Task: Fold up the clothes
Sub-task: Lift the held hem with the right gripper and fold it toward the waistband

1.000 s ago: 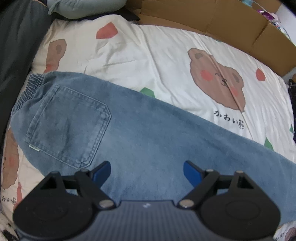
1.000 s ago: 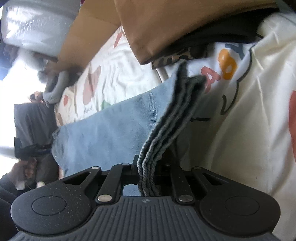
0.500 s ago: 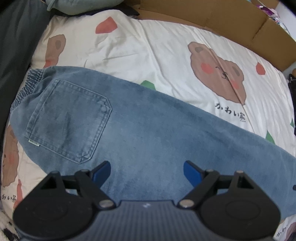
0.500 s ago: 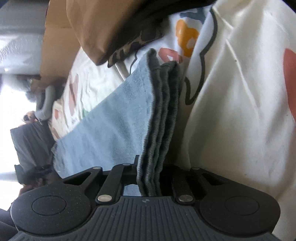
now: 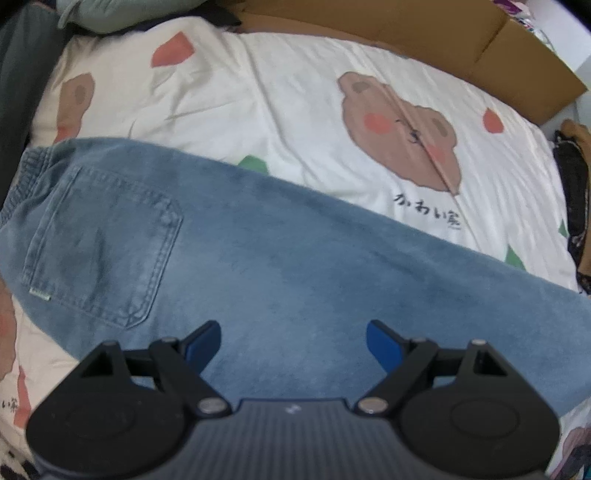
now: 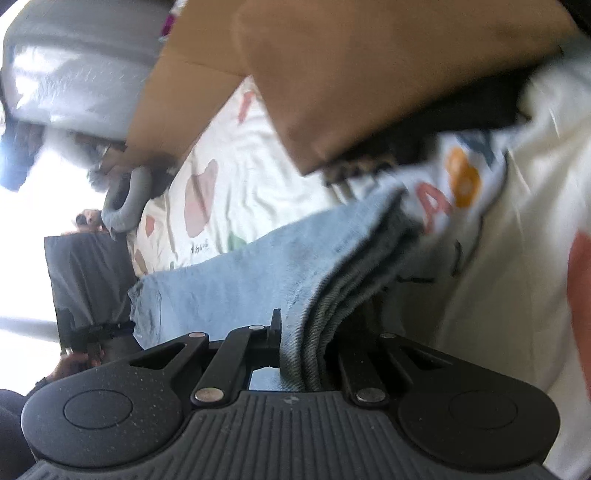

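Note:
Light blue jeans [image 5: 258,251] lie folded lengthwise across a cream bear-print bedsheet [image 5: 303,110], waistband and back pocket [image 5: 99,251] at the left, legs running right. My left gripper [image 5: 293,343] is open and empty, hovering just above the thigh area. My right gripper [image 6: 306,354] is shut on the stacked hems of the jeans [image 6: 332,295], which it holds lifted off the bed; the denim [image 6: 229,280] stretches away toward the waistband.
Brown cardboard [image 5: 424,40] lines the far edge of the bed and also shows in the right wrist view [image 6: 332,74]. A dark cover [image 5: 22,74] lies at the left. Dark clothes [image 5: 572,192] sit at the right edge. A grey-green pillow [image 5: 96,14] lies at the head.
The right gripper has swung with the hems, the leg end shifting and bending over. The left gripper has drifted slightly; the jeans sit a little lower in its view.

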`<state>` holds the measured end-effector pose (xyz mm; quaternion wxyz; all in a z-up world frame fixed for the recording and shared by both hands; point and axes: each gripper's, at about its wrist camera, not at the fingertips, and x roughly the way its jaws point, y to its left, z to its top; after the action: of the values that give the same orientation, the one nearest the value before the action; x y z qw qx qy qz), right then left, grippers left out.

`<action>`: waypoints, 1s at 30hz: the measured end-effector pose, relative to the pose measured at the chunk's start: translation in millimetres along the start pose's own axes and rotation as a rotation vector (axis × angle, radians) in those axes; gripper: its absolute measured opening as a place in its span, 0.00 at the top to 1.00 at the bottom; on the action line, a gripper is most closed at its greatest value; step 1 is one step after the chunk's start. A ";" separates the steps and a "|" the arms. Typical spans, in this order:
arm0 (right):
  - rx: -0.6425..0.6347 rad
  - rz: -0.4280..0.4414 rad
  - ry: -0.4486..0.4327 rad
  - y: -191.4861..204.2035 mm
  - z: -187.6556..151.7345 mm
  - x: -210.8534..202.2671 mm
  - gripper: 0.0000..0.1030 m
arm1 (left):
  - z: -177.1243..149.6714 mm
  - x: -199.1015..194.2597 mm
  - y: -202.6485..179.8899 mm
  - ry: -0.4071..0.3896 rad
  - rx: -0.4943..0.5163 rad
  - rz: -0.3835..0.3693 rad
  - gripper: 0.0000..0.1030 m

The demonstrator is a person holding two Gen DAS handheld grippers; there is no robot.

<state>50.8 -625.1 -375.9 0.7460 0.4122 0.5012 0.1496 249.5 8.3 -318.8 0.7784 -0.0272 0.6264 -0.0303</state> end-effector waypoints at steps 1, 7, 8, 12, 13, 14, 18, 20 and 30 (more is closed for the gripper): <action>-0.016 -0.005 0.003 8.7 2.9 -3.6 0.95 | 1.0 -0.3 -2.0 -0.004 0.000 -0.006 0.15; -0.138 -0.006 0.005 74.0 26.9 -28.7 0.95 | 4.7 3.4 -13.2 -0.016 -0.002 -0.045 0.15; -0.156 -0.003 -0.001 84.9 31.4 -33.3 0.95 | 4.4 4.8 -14.9 -0.015 0.000 -0.051 0.15; -0.219 0.017 -0.024 126.6 49.1 -50.6 0.95 | -0.3 11.3 -20.2 -0.008 0.004 -0.075 0.15; -0.227 0.019 -0.031 135.4 53.8 -55.1 0.95 | -1.7 13.3 -21.3 -0.006 0.004 -0.081 0.15; -0.235 0.020 -0.038 144.0 58.4 -59.6 0.95 | -3.1 15.3 -22.2 -0.002 0.002 -0.086 0.15; -0.261 0.006 -0.056 172.5 74.8 -72.0 0.95 | -9.2 23.4 -25.2 0.011 -0.008 -0.109 0.15; -0.287 -0.005 -0.060 185.7 83.3 -77.4 0.95 | -12.2 26.1 -26.2 0.015 -0.008 -0.118 0.15; -0.328 -0.107 -0.097 218.4 129.3 -101.2 0.95 | -16.2 37.9 -35.2 0.018 0.000 -0.172 0.15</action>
<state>159.1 -615.3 -125.3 0.8334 0.2646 0.4547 0.1693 241.3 -30.0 -356.3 0.7674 -0.0807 0.6286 -0.0973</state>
